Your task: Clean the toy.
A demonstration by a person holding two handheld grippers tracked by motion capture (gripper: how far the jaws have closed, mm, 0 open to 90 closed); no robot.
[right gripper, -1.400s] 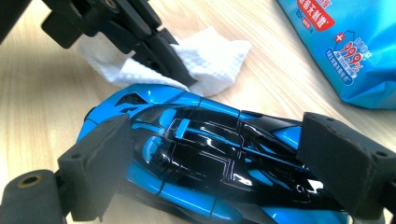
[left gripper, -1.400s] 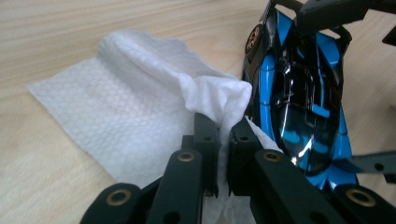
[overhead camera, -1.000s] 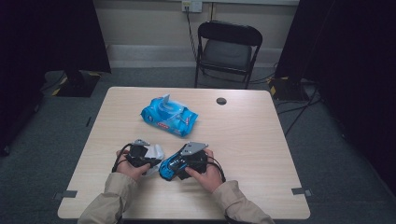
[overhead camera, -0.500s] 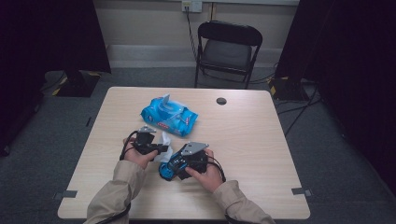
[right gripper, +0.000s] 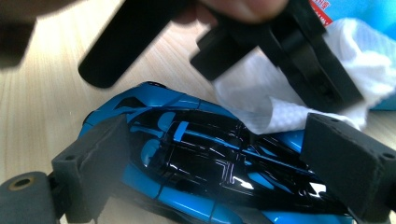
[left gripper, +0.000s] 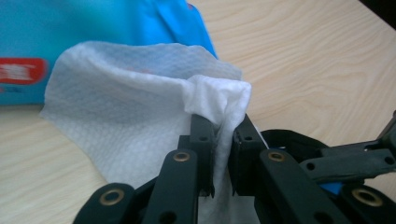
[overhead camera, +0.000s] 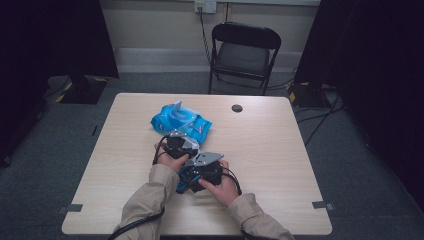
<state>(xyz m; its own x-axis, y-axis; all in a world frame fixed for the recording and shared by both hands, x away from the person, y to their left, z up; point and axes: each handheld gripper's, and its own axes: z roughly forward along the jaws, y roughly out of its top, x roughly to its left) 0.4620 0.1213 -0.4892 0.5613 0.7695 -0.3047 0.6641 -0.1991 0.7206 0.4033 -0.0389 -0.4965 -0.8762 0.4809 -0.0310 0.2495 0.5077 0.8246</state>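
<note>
Tabletop [overhead camera: 280, 150], light wood. Blue wipes pack [overhead camera: 182, 121] lies behind the hands. Blue toy car [right gripper: 205, 163] sits near the front edge, right tool [right gripper: 224, 168] clamped on its sides. Left tool [left gripper: 224, 140] clamped on a white wipe [left gripper: 130, 121], just beside the pack, wipe's lower edge over the car.

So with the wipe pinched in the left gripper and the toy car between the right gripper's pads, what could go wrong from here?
1. The white wipe is held only by a bunched fold at the left gripper's tips; rubbing could pull it free.
2. The blue toy car is glossy and sits between the right gripper's foam pads; pressure from wiping might make it slip or twist.
3. The wipe pack lies just beyond the left gripper and could get nudged.
</note>
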